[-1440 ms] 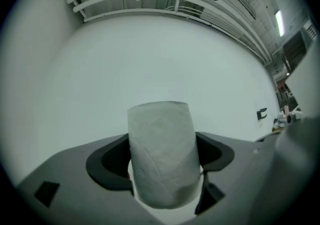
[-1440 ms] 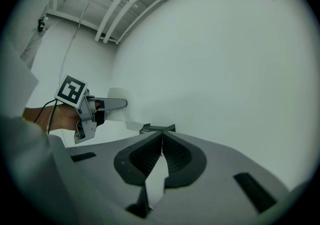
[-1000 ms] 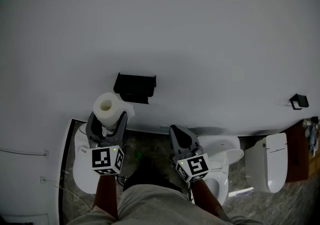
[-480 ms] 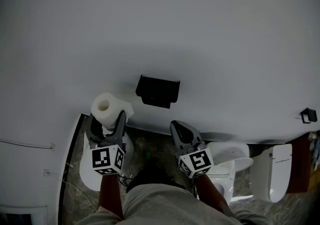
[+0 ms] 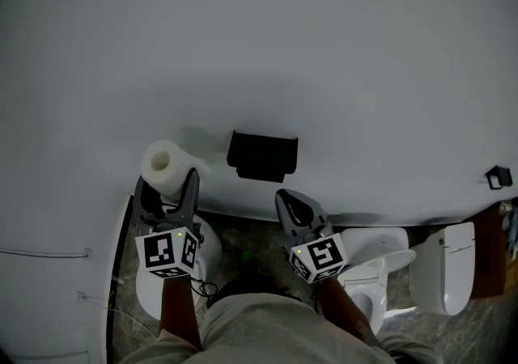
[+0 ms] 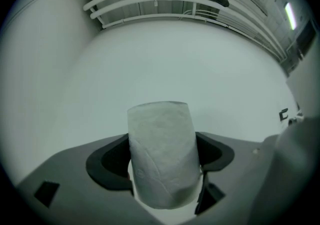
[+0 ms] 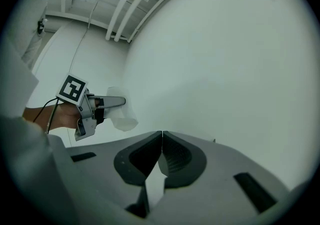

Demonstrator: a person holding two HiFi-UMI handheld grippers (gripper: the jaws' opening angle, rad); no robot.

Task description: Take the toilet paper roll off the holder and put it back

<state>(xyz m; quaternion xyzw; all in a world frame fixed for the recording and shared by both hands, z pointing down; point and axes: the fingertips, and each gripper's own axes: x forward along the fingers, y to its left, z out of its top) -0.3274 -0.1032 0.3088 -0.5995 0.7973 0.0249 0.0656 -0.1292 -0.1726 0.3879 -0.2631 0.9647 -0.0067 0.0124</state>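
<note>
In the head view a white toilet paper roll (image 5: 164,164) is held upright in front of the white wall, with my left gripper (image 5: 167,187) shut on its sides. The left gripper view shows the same roll (image 6: 162,154) standing between the two dark jaws, which press on both its flanks. The black holder (image 5: 263,156) is fixed to the wall just right of the roll, and nothing hangs on it. My right gripper (image 5: 289,202) is below the holder, shut and holding nothing; its jaws (image 7: 161,146) meet with no gap. The right gripper view also shows the left gripper (image 7: 107,102) with the roll (image 7: 121,116).
A white toilet (image 5: 158,285) stands below my left hand, and two more toilets (image 5: 374,269) (image 5: 443,267) are at the lower right. A small black fitting (image 5: 496,177) is on the wall at far right. The person's legs (image 5: 259,330) fill the bottom centre.
The roll and left gripper have shifted left and a little up, widening the gap to the black holder. The right gripper has moved along, staying shut, and now sits below the holder.
</note>
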